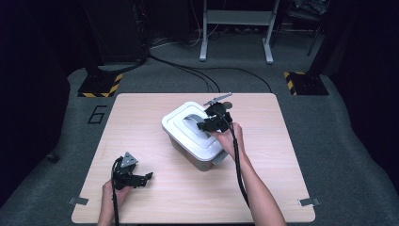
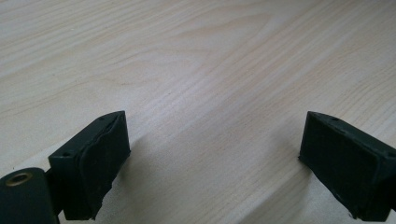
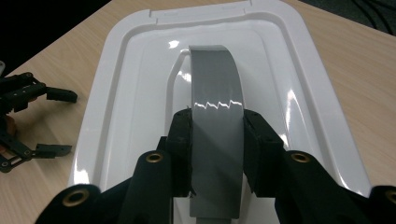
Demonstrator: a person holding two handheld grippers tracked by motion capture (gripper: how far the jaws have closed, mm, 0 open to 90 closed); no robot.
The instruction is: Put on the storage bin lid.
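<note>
Our right hand-held gripper (image 3: 217, 154) clamps the glossy grey curved handle (image 3: 215, 107) on the smooth white lid (image 3: 116, 93); our left hand-held gripper (image 2: 212, 163) gapes empty over the pale woodgrain tabletop (image 2: 210, 70).

Apparently "6" on floor (image 1: 96, 114)

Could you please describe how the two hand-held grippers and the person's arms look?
Both the left gripper and the right gripper are black linkage frames with block-shaped black pads and brass-coloured rivets. Each carries a grey three-cornered plate and trails a black cable. The forearms are bare, with no sleeves visible.
</note>
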